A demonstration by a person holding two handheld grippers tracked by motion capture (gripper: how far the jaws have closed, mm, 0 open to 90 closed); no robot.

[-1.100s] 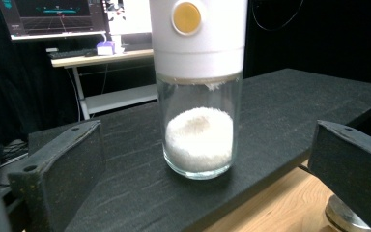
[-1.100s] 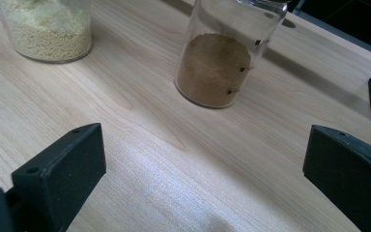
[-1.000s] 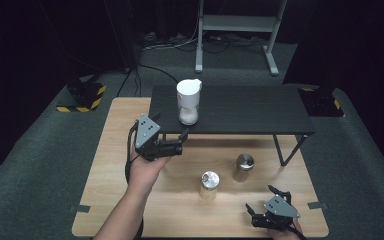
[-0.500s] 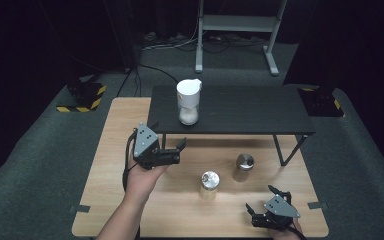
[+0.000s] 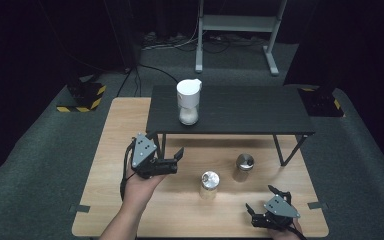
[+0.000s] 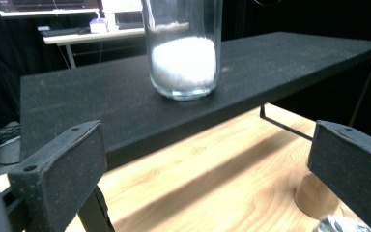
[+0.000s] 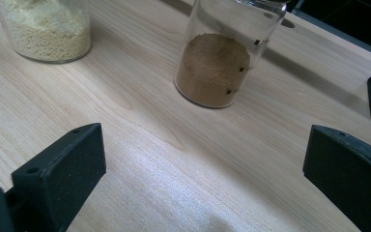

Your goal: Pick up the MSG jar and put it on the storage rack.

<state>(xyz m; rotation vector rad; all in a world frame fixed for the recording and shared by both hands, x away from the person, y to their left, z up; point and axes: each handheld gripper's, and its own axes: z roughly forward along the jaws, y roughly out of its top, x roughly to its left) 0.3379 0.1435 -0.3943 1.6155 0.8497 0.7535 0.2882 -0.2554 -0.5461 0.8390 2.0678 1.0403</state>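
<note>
A glass jar of white powder (image 5: 188, 102) with a white lid stands on the left part of a low black shelf (image 5: 240, 110). In the left gripper view the same jar (image 6: 183, 58) is straight ahead on the shelf (image 6: 101, 106). My left gripper (image 5: 176, 161) hovers open and holds nothing, in front of the shelf's left end. Two silver-lidded jars stand on the wooden table (image 5: 115, 150): one of yellowish grains (image 5: 209, 184) and one of brown powder (image 5: 244, 166). My right gripper (image 5: 260, 198) is open low over the table's near right corner, facing the brown jar (image 7: 217, 67) and the grain jar (image 7: 48, 29).
The shelf's thin black legs (image 5: 286, 150) stand on the table behind the two jars. A metal stand (image 5: 235, 30) and cables lie on the floor beyond the table. Black-and-yellow blocks (image 5: 80, 97) sit on the floor at the far left.
My left gripper has drawn back from the shelf toward the near side of the table, still open. The right gripper and all the jars have stayed put.
</note>
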